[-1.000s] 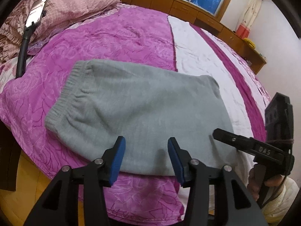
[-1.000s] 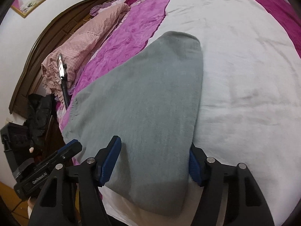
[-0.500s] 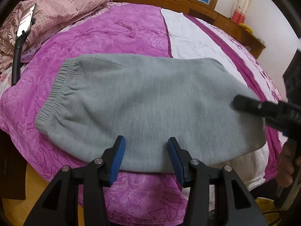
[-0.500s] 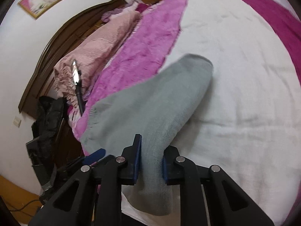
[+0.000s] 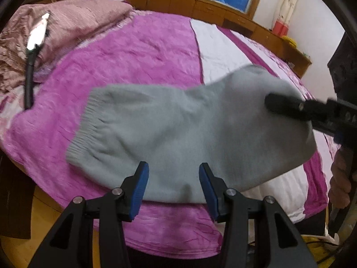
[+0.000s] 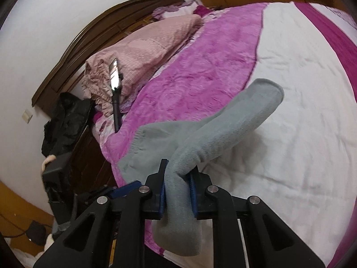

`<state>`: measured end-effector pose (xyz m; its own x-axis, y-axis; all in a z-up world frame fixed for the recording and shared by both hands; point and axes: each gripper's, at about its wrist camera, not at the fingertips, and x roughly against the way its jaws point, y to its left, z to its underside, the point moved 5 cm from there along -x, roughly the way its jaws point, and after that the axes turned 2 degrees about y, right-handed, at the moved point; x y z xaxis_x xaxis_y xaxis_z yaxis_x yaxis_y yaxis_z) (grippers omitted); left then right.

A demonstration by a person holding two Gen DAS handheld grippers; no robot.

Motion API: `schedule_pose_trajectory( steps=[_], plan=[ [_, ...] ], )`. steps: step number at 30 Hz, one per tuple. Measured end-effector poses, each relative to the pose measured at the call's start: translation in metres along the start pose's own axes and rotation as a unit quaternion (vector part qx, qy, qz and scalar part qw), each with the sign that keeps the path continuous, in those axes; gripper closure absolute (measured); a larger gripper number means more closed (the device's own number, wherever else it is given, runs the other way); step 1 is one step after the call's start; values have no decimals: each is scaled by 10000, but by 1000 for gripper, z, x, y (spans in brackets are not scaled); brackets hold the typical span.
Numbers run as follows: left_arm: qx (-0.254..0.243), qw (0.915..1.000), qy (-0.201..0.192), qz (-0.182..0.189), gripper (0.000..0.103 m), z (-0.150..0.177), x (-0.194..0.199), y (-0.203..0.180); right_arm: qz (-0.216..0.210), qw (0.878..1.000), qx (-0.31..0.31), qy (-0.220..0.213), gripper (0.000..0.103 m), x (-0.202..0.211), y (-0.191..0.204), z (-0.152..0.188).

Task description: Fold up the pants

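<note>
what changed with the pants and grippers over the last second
The right gripper closed on the folded end of the grey pants and lifted it off the bed, carrying it up and over toward the waistband. The left gripper stayed open at the near edge, holding nothing; the waistband end stayed lying on the bed.

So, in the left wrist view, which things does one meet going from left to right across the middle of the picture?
Phone on its black stand → pink pillow → grey pants → right claw, shut on the pants' right end.
</note>
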<state>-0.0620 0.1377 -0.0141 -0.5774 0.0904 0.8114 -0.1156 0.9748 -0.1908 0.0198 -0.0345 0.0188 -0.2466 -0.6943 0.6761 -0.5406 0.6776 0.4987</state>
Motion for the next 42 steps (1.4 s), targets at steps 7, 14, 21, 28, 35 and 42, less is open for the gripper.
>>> schedule_pose_trajectory(
  steps=[7, 14, 21, 28, 35, 42],
  plan=[
    [352, 9980, -189, -494, 54, -21, 21, 50, -72, 9985, 469, 265, 93, -16, 33, -16],
    [696, 9932, -128, -922, 54, -29, 22, 100, -533, 9966, 471, 405, 93, -43, 70, -32],
    [810, 9905, -192, -1090, 54, -32, 28, 131, -722, 9938, 490, 689, 93, -83, 101, -40],
    [947, 9896, -216, -1063, 54, -30, 25, 150, -570, 9903, 513, 1159, 93, -138, 119, -32],
    [1067, 9880, -223, -1093, 54, -25, 25, 164, -671, 9867, 332, 1446, 71, -165, 127, -21],
    [1121, 9881, -306, -1004, 54, -30, 30, 166, -874, 9845, 786, 1303, 64, -148, 145, -14]
  ],
)
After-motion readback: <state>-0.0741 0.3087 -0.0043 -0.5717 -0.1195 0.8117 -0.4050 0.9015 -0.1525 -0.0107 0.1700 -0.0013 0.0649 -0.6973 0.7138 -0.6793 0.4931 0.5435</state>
